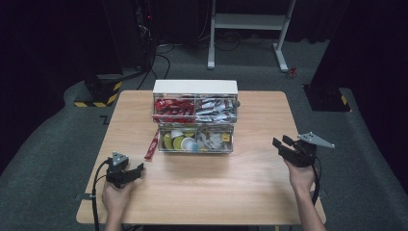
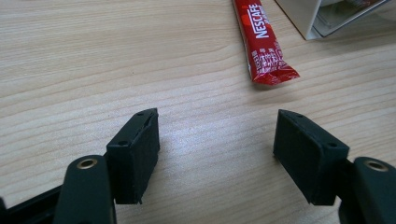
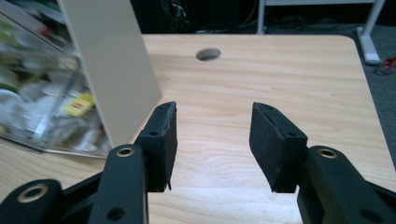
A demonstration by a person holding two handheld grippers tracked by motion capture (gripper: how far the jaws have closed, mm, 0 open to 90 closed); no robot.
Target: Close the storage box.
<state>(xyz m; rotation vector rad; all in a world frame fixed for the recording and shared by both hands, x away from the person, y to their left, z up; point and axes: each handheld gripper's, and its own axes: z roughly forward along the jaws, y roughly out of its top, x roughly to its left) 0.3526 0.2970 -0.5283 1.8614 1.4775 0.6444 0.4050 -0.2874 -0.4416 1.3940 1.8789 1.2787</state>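
A wooden counter (image 1: 202, 187) seen from above, with a person's two forearms entering from the bottom edge, each hand holding black tongs. At the middle of the frame stands a clear two-tier organizer box (image 1: 195, 122) with a white top, its upper trays packed with red and silver packets and its lower tray holding small pods and tea bags. Just left of the box, lying loose on the counter, is a slim red coffee stick (image 1: 152, 145); its long axis runs nearly up and down the frame, tilted slightly, with the lower end pointing toward the person. The left tongs (image 1: 139, 168) sit in the lower left of the frame, jaws apart and holding nothing, aimed to the upper right; the coffee stick lies just beyond them, near but not touching. In the left gripper view the same coffee stick (image 2: 264, 39) appears in the upper right, ahead of the open jaws and off to their right side, with bare wood between. The right tongs (image 1: 280, 144) hover at the right of the frame, well apart from the stick, jaws also apart and empty, facing the side wall of the box (image 3: 109, 70). The left hand looks the better placed to take the stick, likely by closing across its narrow width.
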